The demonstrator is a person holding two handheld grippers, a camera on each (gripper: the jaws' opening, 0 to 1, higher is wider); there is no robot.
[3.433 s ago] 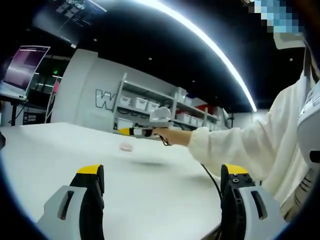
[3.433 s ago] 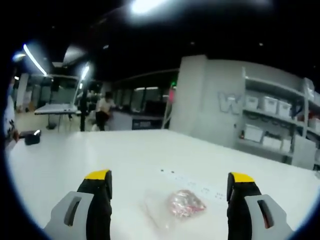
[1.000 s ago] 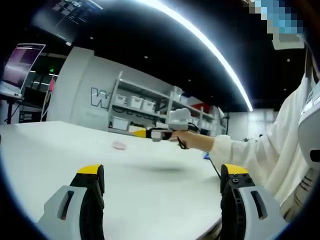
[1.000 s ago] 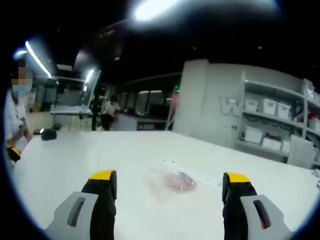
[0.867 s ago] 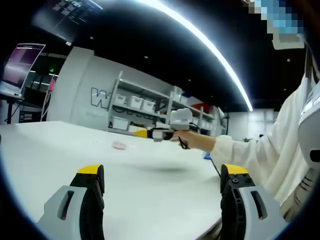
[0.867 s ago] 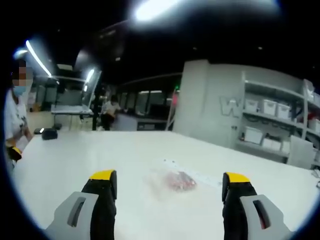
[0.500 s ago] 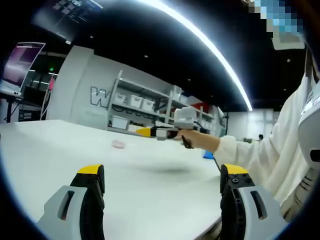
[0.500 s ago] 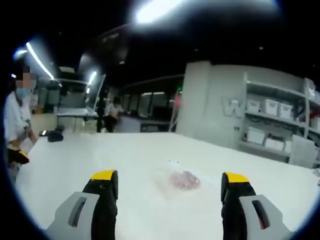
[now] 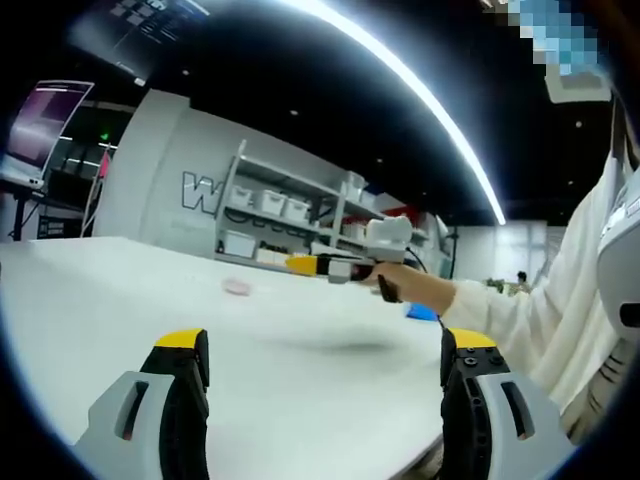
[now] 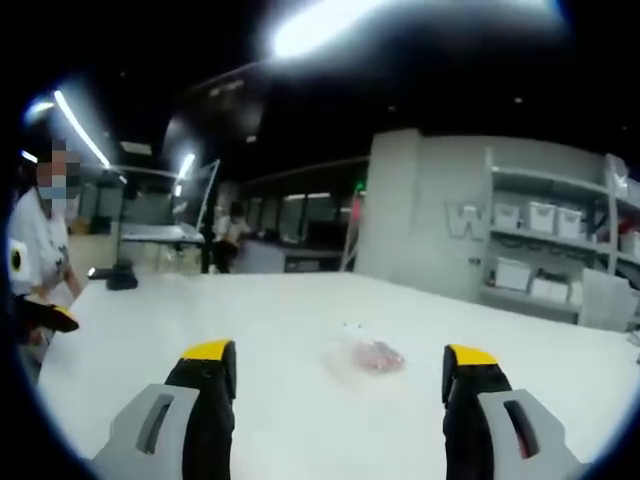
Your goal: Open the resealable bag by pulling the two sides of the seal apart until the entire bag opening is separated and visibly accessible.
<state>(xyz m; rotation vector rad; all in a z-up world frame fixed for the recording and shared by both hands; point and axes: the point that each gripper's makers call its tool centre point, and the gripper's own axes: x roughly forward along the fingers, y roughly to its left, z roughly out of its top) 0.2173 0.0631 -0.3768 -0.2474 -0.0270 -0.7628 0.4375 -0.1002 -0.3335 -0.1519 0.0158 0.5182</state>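
A clear resealable bag [image 10: 368, 355] with pink contents lies flat on the white table [image 10: 260, 330], some way ahead of my right gripper [image 10: 340, 385], which is open with nothing between its yellow-tipped jaws. In the left gripper view the bag [image 9: 237, 287] is a small pink patch far off on the table. My left gripper [image 9: 325, 385] is open over the near part of the table [image 9: 300, 380] and holds nothing. The right gripper [image 9: 335, 266] reaches in from the right of that view in a person's hand, above the table and apart from the bag.
The person's white sleeve [image 9: 540, 310] fills the right of the left gripper view. Another person [image 10: 40, 260] stands at the table's left edge beside a dark object [image 10: 120, 281]. Shelves with white bins [image 10: 540, 250] stand behind the table. A blue item [image 9: 422, 312] lies near the far right edge.
The right gripper has drawn back to the right, away from the bag, which now looks smaller and farther off in its view. The bag itself has not moved. Both grippers stay open.
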